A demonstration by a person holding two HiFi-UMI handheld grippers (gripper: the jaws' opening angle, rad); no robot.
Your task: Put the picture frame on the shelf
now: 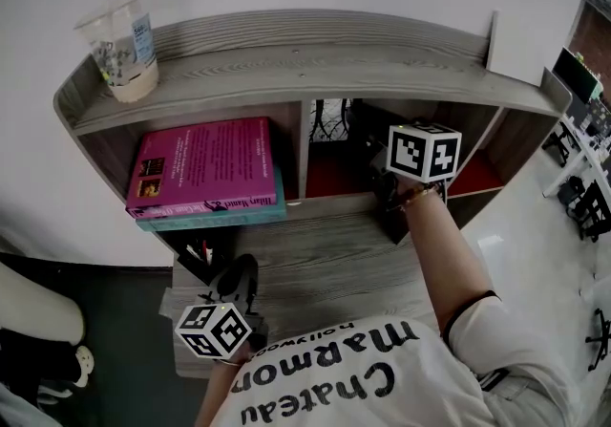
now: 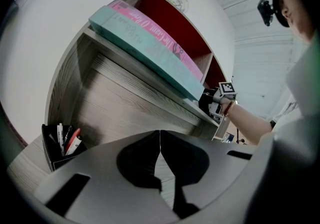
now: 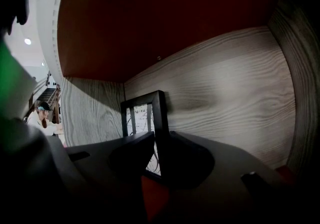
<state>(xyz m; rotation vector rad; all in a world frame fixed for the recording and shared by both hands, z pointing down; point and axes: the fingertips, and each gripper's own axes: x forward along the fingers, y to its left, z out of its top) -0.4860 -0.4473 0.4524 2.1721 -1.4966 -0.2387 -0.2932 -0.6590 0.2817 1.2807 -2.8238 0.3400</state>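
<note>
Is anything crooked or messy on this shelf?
Nothing is spilled or broken. The pink book sits a little crooked on the teal book under it, so the teal one peeks out. A plastic cup with something left inside stands on the shelf top. The picture frame stands straight.

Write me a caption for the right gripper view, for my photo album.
Black picture frame gripped at its edge by the right gripper, standing in a red-and-wood shelf compartment.
</note>
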